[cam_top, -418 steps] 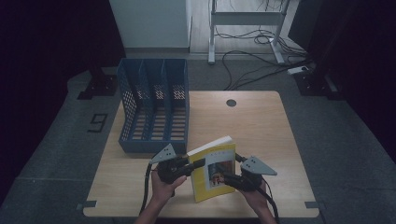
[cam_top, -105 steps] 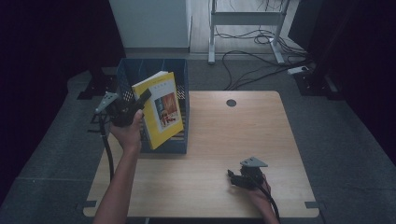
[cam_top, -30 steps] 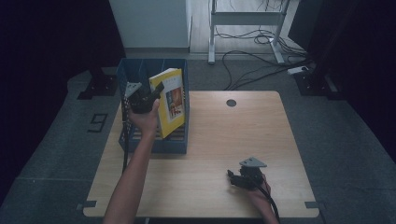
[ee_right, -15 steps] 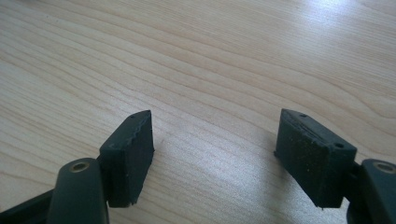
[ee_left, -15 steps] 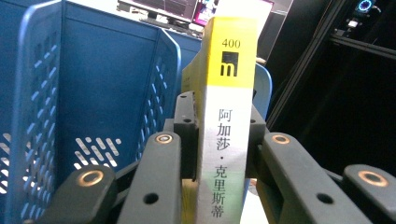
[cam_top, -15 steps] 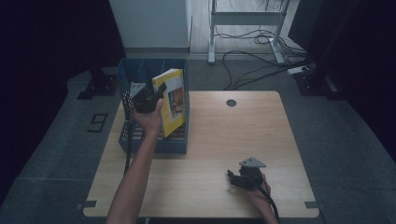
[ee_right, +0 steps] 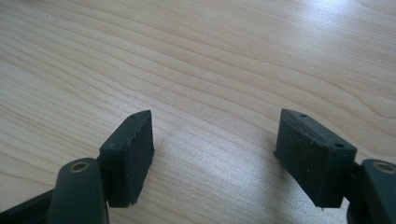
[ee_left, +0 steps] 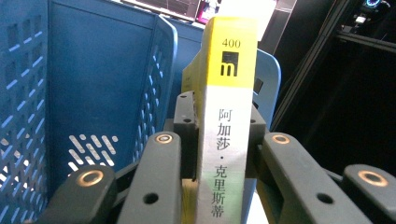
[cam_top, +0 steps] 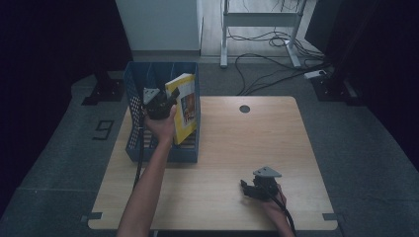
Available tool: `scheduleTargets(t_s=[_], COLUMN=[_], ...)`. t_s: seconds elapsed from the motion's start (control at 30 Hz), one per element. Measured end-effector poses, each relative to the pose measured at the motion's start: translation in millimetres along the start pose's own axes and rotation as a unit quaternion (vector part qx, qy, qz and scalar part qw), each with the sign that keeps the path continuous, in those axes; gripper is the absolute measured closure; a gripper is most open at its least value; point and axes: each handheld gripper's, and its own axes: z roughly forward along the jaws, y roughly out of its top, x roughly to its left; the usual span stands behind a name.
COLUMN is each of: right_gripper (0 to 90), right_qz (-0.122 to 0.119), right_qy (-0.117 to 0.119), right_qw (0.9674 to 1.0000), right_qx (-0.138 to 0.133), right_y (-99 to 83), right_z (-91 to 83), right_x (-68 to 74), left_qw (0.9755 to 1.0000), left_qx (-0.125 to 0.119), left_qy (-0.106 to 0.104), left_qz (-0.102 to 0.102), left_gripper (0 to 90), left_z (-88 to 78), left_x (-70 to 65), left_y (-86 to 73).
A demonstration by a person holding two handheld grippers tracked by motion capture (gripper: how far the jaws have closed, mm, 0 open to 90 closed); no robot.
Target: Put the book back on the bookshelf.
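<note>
The left gripper (cam_top: 165,101) clamps the yellow book (cam_top: 184,106) by its spine, left of centre in the high view. Since half a second ago the book has sunk lower into the right slot of the blue rack (cam_top: 133,128). The right gripper (cam_top: 252,187) stays parked, jaws apart, on the table (cam_top: 257,143) at lower right.

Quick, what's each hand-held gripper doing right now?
Left hand-held gripper: shut on the yellow book.
Right hand-held gripper: open, holding nothing.
</note>
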Motion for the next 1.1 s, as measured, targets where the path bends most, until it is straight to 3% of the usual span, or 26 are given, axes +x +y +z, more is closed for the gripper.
scheduleTargets(t_s=[0.27,0.7,1.1], right_gripper=[27.2,27.2,27.1], right_qz=[-0.001,-0.001,-0.002], right_qy=[-0.001,-0.002,-0.002], right_qw=[1.0,1.0,1.0], right_qx=[0.001,0.001,0.002], right_y=[0.0,0.0,0.0], right_z=[0.0,0.0,0.1], right_x=[0.5,0.6,0.9], left_qw=[0.9999,0.9998,0.9998], left_qx=[0.008,0.015,0.021], left_qy=[0.004,0.014,0.001], left_qz=[0.005,-0.007,0.006], left_gripper=[75.2,75.1,74.0], left_z=[5.6,10.5,2.1], left_x=[-0.8,5.3,1.4], left_y=[-6.3,-19.6,-22.7])
